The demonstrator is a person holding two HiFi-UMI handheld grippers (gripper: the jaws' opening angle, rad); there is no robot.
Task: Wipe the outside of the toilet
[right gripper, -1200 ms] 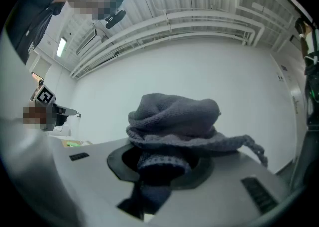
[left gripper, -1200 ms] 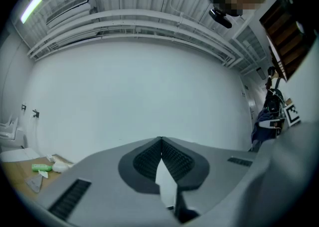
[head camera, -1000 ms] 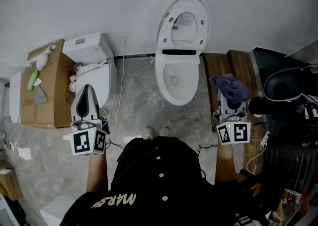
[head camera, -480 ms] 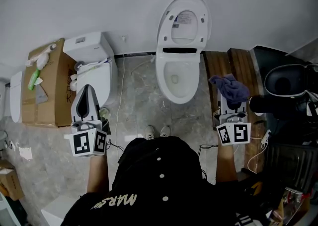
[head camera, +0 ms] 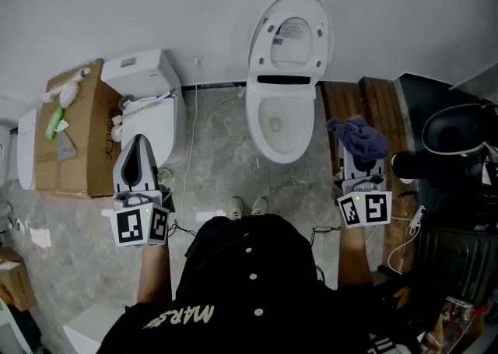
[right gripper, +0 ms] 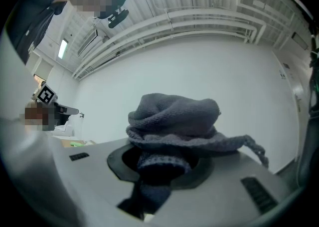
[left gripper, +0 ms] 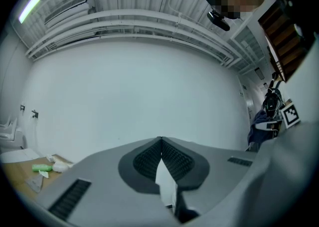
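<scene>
Two claws are up in front of me, one at each side of the white oval toilet (head camera: pixel 254 115), whose lid (head camera: pixel 290 41) stands open against the wall. My right claw (head camera: pixel 360 159) is pinching a bunched dark blue-grey knitted cloth (head camera: pixel 358 136). In the right gripper view the cloth (right gripper: pixel 174 116) is heaped over the tips of that claw (right gripper: pixel 160 160), with one fold pulled down between the two jaws and a loose corner trailing off to the right. The toilet sits forward and to the left of this claw, well apart from it, and the cloth touches no part of the bowl. Under this claw lie brown wooden planks (head camera: pixel 372 99).

My left claw (head camera: pixel 138 144) has its jaws pressed together at the tips with nothing between them. The left gripper view shows the ribbed pads (left gripper: pixel 172 158) of that claw (left gripper: pixel 160 142) meeting at a point against the bare white wall. The toilet lies forward and to the right of this claw, across a stretch of grey marbled floor (head camera: pixel 214 150). Just ahead of it stands a second white toilet with a boxy tank (head camera: pixel 144 76), and to its left an open brown cardboard box (head camera: pixel 78 150).
</scene>
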